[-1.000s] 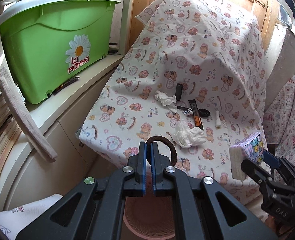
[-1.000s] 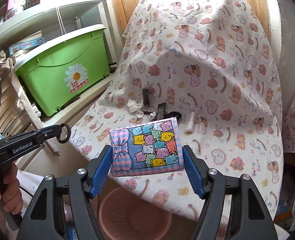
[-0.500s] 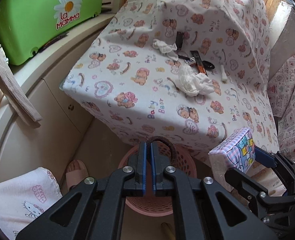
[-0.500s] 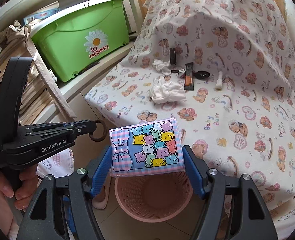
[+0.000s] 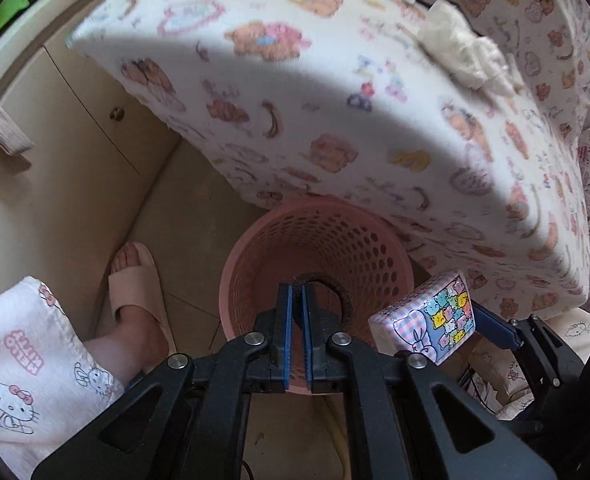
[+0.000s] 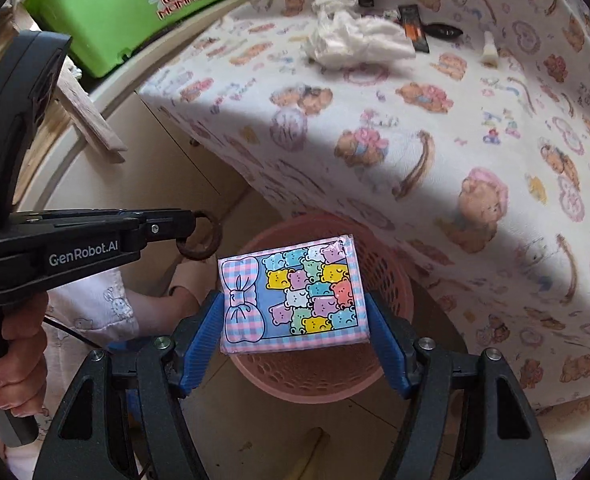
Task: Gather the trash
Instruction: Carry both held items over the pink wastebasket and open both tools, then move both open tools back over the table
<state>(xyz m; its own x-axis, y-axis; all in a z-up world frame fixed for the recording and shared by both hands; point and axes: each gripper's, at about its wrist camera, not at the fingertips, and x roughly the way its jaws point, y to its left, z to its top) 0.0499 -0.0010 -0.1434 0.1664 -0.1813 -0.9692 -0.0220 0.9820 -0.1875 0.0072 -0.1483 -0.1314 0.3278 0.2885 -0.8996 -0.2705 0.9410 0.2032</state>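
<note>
1. hanging above the pink bin [image 5: 315,248], both grippers point steeply down so whatever they let go should fall inside.
2. left gripper [image 5: 297,300] is clamped on a dark hair band [image 5: 341,296]; the loop hangs off the right of the jaws, right over the bin's mouth.
3. right gripper [image 6: 295,308] squeezes a tissue pack [image 6: 295,292] by its 2 short ends, its printed face toward the camera. the pack sits over the bin's near rim in this view, so i judge it may need a small push farther in before release.
4. the bin stands on the floor, tucked against the near edge of the bed [image 6: 475,140], likely to keep carries short.
5. more trash waits far up on the bed: crumpled tissue [image 6: 355,40] and small dark items i can't identify.
</note>
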